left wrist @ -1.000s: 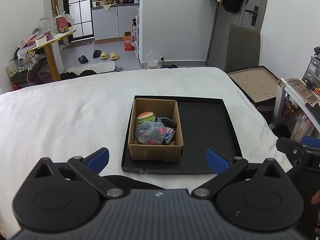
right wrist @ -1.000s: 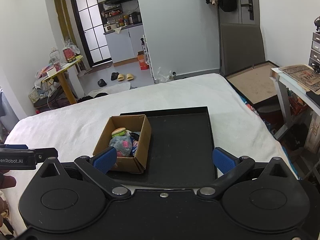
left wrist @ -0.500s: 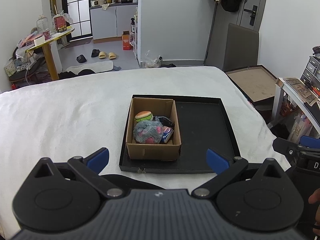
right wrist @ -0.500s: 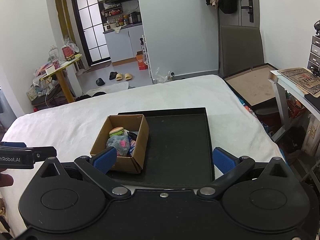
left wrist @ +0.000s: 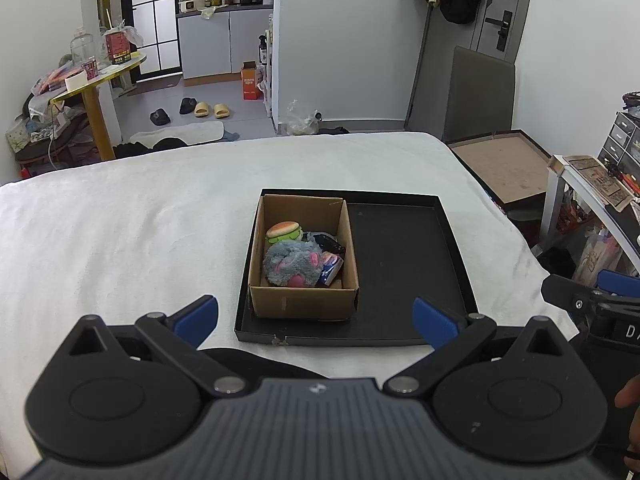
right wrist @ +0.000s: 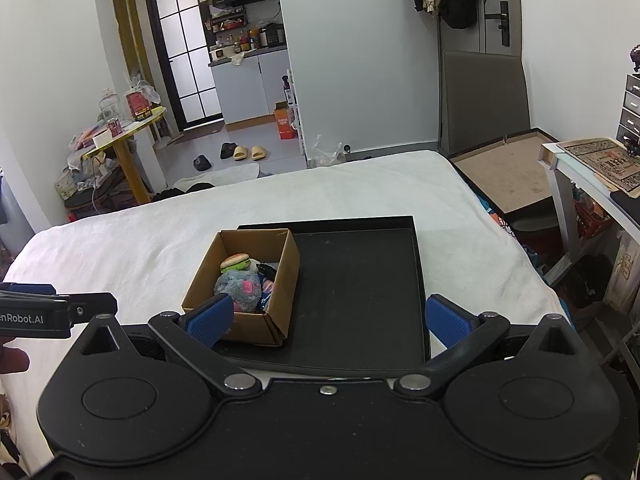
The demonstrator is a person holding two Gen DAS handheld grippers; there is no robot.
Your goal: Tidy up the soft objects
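**Clerk:** Item one: cardboard box (left wrist: 303, 276), standing in the left part of the black tray (left wrist: 404, 264), which lies on the white bed (left wrist: 120, 232). Contents: burger plush (left wrist: 283, 230) at the far end, grey-and-pink fuzzy toy (left wrist: 292, 267) nearer, a dark item (left wrist: 328, 242) and a blue-and-white packet (left wrist: 331, 268) along the right wall. The rest of the tray holds nothing.

**Checker:** And the two tools?

**Clerk:** Left claw (left wrist: 316, 320): released, blue pads wide apart, nothing between them, held short of the tray's near edge. Right claw (right wrist: 326, 318): likewise spread and bare, its left pad overlapping the box's near corner in that view, though whether it touches cannot be told; it is probably just in front.

**Checker:** Any change against the previous second?

**Clerk:** Slight. In the left view the box and tray sit a little lower and further left than a second ago; in the right view the box has slid rightward and lower, toward the pad. Contents are unmoved, and both claws have stayed spread and bare throughout.

**Checker:** Meaning for the job?

**Clerk:** Judged entry: nothing has been handled in this interval. The soft things remain heaped in the box, so the sorting appears either at its start or already finished. The shifts read as small repositioning of the claws.
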